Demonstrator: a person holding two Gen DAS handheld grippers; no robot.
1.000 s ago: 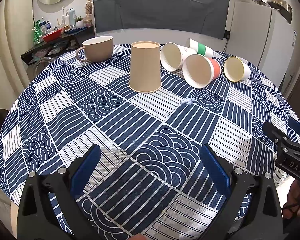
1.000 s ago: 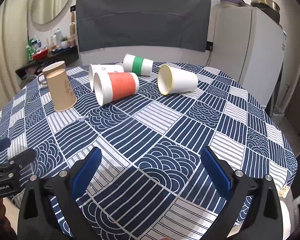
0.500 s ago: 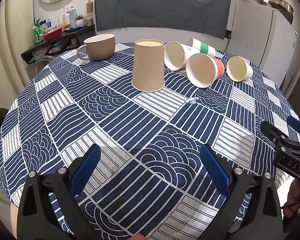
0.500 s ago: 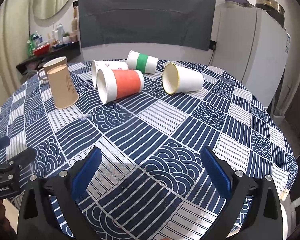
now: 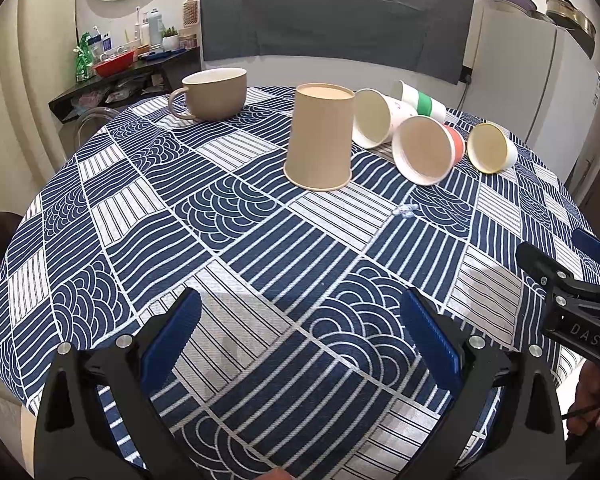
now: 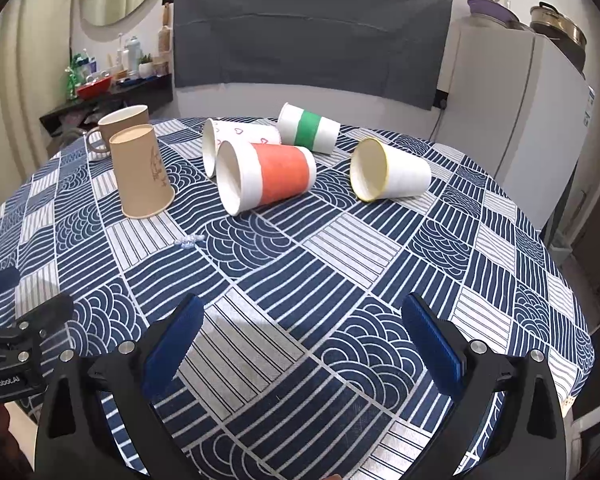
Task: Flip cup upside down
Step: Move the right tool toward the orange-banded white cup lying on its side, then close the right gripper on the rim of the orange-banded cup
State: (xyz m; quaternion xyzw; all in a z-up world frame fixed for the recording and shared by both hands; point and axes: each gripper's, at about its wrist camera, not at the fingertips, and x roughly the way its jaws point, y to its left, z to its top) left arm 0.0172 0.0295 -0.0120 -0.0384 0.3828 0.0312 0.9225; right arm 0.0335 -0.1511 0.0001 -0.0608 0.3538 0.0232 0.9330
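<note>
I held the right claw (image 6: pixel 300 344) and the left claw (image 5: pixel 300 344) wide and empty. Ahead of the right claw, well apart, the orange cup (image 6: pixel 266 176) lay sideways, mouth toward me and leftward; I judged the right nearer.

Tan cup (image 5: pixel 320 136) on navy-white patterned tablecloth (image 5: pixel 228 240).
</note>
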